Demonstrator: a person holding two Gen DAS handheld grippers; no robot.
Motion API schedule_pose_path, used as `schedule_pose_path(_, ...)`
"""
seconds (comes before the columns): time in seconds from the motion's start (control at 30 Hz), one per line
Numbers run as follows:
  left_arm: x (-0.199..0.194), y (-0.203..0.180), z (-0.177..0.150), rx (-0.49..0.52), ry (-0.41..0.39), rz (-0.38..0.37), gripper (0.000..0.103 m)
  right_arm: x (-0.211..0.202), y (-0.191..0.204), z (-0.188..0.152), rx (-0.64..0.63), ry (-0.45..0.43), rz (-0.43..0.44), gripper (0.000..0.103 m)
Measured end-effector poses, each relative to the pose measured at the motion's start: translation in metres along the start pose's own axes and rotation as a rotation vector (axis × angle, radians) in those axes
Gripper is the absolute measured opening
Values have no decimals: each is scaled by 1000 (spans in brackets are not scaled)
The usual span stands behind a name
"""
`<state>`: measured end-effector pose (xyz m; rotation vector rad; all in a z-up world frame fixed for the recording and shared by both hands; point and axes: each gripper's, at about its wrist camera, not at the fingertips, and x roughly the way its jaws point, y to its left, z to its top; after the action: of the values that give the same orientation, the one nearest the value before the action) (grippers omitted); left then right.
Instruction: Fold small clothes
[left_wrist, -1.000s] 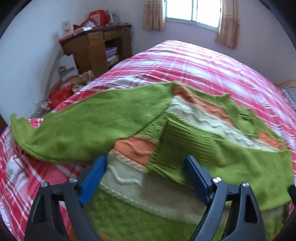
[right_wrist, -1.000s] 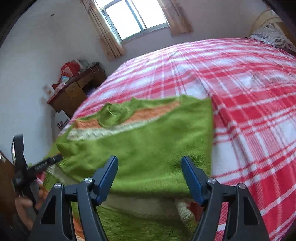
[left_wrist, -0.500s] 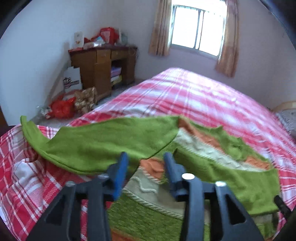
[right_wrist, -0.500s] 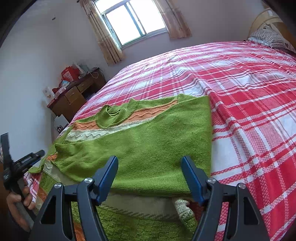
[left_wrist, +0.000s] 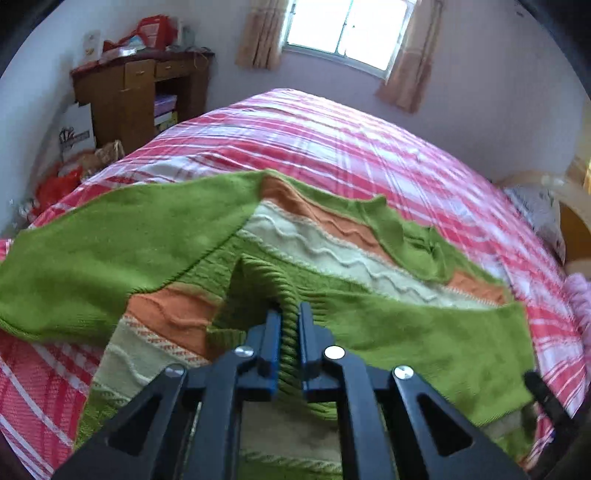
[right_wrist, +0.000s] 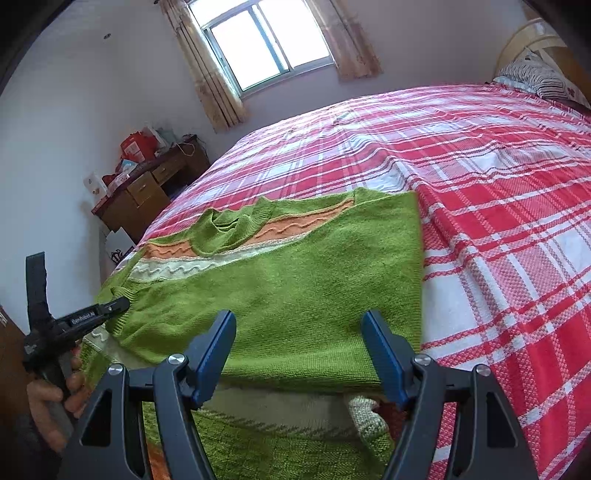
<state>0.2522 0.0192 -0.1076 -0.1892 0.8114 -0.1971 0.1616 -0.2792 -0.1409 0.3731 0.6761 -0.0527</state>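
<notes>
Green knit sweater (right_wrist: 280, 295) with orange and cream bands lies on near left part of red plaid bed (right_wrist: 480, 192). Left gripper (left_wrist: 290, 332) pinches ribbed sleeve cuff (left_wrist: 269, 284) between closed jaws. Right gripper (right_wrist: 299, 354) hovers near sweater hem, jaws spread, holding nothing. Far left: wooden desk (right_wrist: 147, 192), red bag (right_wrist: 138, 144) on top.

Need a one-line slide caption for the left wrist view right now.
Left gripper shut on the ribbed cuff of a green striped sweater spread on a red plaid bedspread.

Both wrist views low, close over sweater (left_wrist: 424, 343) (right_wrist: 295, 295) on bed (right_wrist: 480, 177), facing window (left_wrist: 347, 33); shared.
</notes>
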Motion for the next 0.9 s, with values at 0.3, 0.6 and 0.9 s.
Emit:
schedule_pose_path(0.3, 7, 10, 13, 27, -11, 82, 9, -4, 8, -3, -39, -20, 25, 71)
schedule_pose_path(0.6, -33, 38, 11, -52, -31, 179, 81, 9, 20, -4, -107, 37, -49, 74)
schedule_pose_path(0.9, -120, 188, 38, -448, -223, 543, 86, 7, 17, -4, -89, 30, -30, 74)
